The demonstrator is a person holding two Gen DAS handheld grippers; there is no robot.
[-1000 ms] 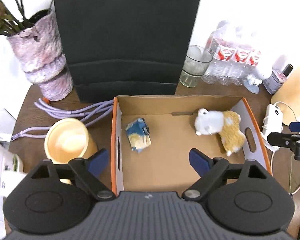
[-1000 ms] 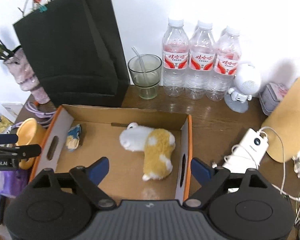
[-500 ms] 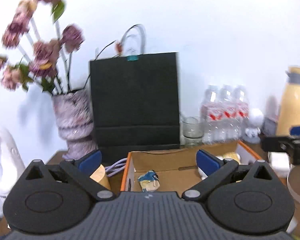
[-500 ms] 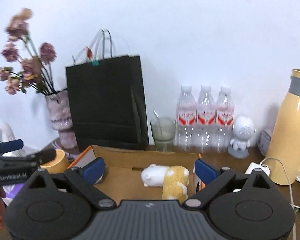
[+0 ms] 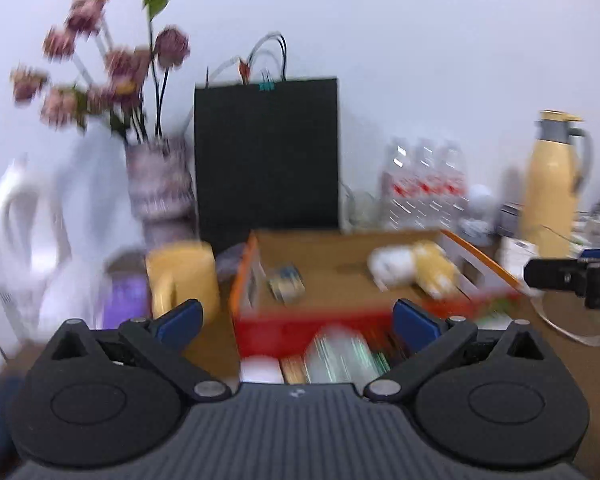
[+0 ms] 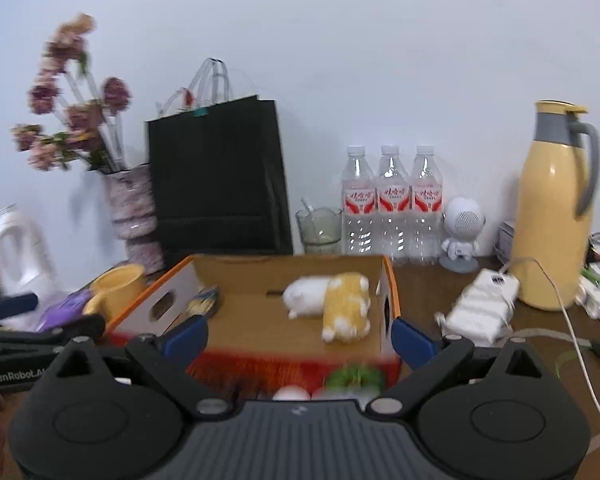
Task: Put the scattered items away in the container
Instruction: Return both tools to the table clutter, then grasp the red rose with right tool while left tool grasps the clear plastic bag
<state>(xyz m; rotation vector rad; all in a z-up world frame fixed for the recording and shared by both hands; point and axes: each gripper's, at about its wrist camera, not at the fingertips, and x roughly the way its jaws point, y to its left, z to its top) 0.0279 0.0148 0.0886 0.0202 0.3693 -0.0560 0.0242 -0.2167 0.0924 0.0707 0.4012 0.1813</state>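
Brown tabletop against a white wall; cardboard box at twelve o'clock holds the plush toy. Left gripper gapes empty; right gripper, empty, is opening. Both have pulled back, revealing flowers.

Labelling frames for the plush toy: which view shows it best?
Right wrist view: the plush toy is fairly sharp and unobstructed inside the cardboard box. Left wrist view shows it too, but motion-blurred, near the box's right wall.

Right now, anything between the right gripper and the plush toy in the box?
Only the box's low red near wall lies between the right gripper and the plush toy. The jaws are opening, empty.
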